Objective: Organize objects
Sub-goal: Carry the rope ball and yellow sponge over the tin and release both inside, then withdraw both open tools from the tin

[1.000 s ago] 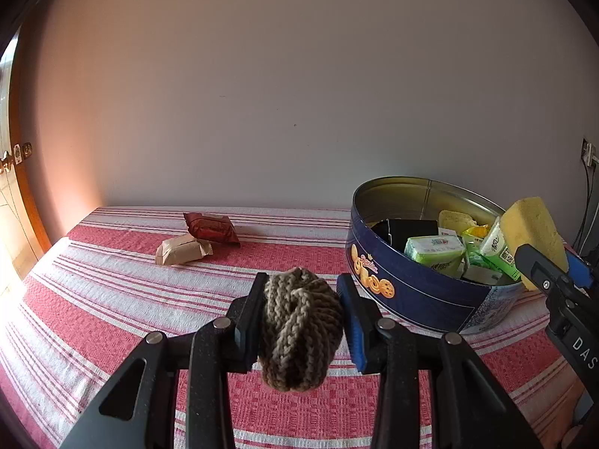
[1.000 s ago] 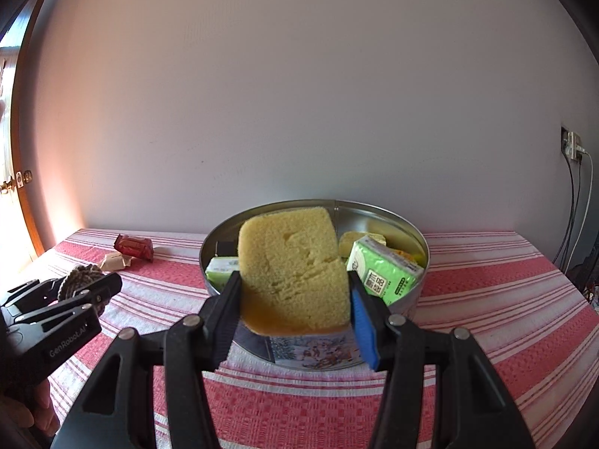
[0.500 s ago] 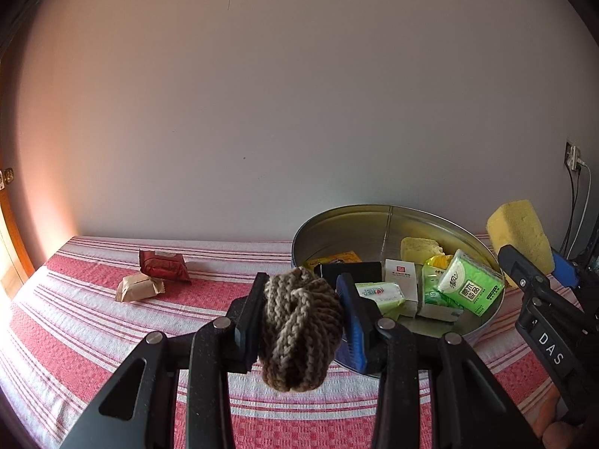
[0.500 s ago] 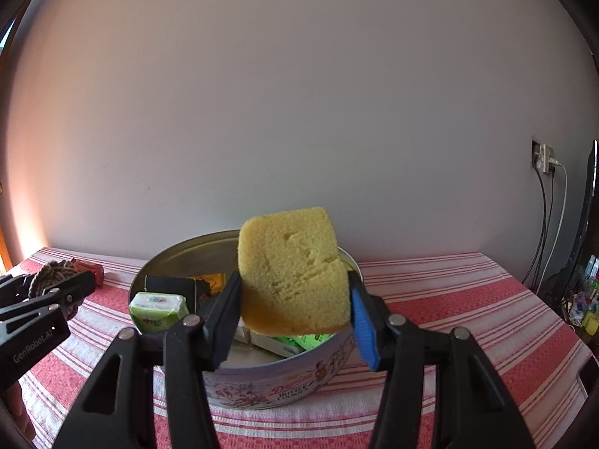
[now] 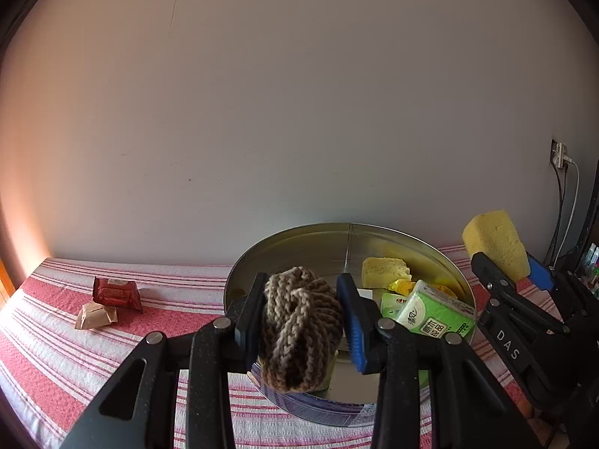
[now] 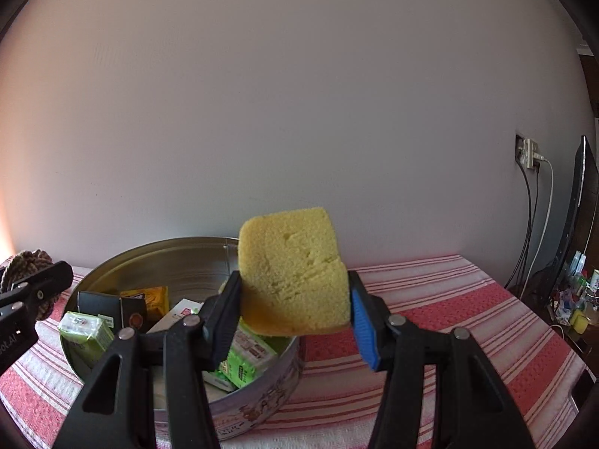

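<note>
My left gripper (image 5: 301, 321) is shut on a brown knitted ball (image 5: 299, 329) and holds it over the near rim of the round metal tin (image 5: 299, 247). My right gripper (image 6: 294, 318) is shut on a yellow sponge (image 6: 292, 277), held above the tin's right edge (image 6: 262, 396). The sponge also shows in the left wrist view (image 5: 494, 243), at the tin's right. The tin holds green tissue packs (image 5: 434, 314), a second yellow sponge (image 5: 383, 272), a black box (image 6: 108, 307) and small packets.
A red snack packet (image 5: 116, 293) and a tan wrapped packet (image 5: 95, 316) lie on the red-and-white striped cloth (image 5: 56, 355) left of the tin. A wall stands close behind. Cables and a socket (image 6: 531, 157) are at the right, past the table edge.
Both grippers moved toward and over the tin, holding their objects. The knitted ball now hangs over the tin's near rim; the sponge has shifted to the tin's right edge.
</note>
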A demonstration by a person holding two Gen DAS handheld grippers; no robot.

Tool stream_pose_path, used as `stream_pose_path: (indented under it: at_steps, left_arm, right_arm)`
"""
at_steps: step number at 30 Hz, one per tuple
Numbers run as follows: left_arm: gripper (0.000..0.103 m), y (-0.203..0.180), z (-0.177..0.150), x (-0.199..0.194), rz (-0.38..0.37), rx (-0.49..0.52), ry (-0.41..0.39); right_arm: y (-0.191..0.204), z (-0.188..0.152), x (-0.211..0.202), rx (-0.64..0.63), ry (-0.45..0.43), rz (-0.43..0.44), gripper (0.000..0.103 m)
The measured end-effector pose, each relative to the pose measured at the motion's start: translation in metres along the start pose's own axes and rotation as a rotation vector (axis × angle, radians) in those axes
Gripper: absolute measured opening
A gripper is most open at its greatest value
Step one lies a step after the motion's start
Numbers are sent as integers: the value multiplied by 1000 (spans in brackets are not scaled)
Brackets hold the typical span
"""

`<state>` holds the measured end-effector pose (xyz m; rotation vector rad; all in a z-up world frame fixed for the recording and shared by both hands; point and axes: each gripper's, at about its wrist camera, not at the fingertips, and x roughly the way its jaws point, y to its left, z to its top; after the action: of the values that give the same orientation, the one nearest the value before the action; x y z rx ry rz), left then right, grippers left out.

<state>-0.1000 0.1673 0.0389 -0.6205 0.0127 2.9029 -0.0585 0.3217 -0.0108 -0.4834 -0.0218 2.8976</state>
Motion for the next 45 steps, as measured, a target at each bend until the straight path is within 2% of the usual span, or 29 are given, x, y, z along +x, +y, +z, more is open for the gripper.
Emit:
stream_pose_path:
  at_steps: [9,20,32,33,34,35,37,38,39,40,41,43,45]
  left_arm:
    - [39,-16,2,29,-13,17,25]
    - [39,-17,-2,61,13,38,72]
    - [39,-12,-13,77,60,46,147]
    - [40,-12,-14,77,43,47,144]
    - [44,-11,-14,75,48,44,137]
    - [49,-8,-14,73,71,37,131]
    - [81,-2,-12,70,150,10,126]
    - [88,0,-10,68,199,-6,118]
    - [96,3,-9,64,231,-17,94]
    - [97,5,-10,58,241,-21,55]
    - [97,6,-10,51,242,-17,11]
    - [98,-5,-9,45,272,12,-55]
    - [98,-5,-9,39,298,39,-81]
  right_arm:
    - [-8,-2,26,-1,55,-10,54]
    - [2,-5,53,4,146,80,54]
    - [19,-7,57,-57,164,151,57]
    - [20,-7,56,-60,163,160,58]
    - [21,-7,55,-60,160,173,69]
    - [22,-8,53,-58,156,171,74]
    - [19,-8,51,-39,149,165,80]
    - [17,-8,50,-21,147,165,82]
    - [14,-9,50,-1,146,164,88]
    - [10,-9,50,19,144,168,99]
    - [-1,-10,54,37,138,174,103]
    - [0,-10,51,48,130,191,103]
    - [1,-13,49,33,126,189,103]
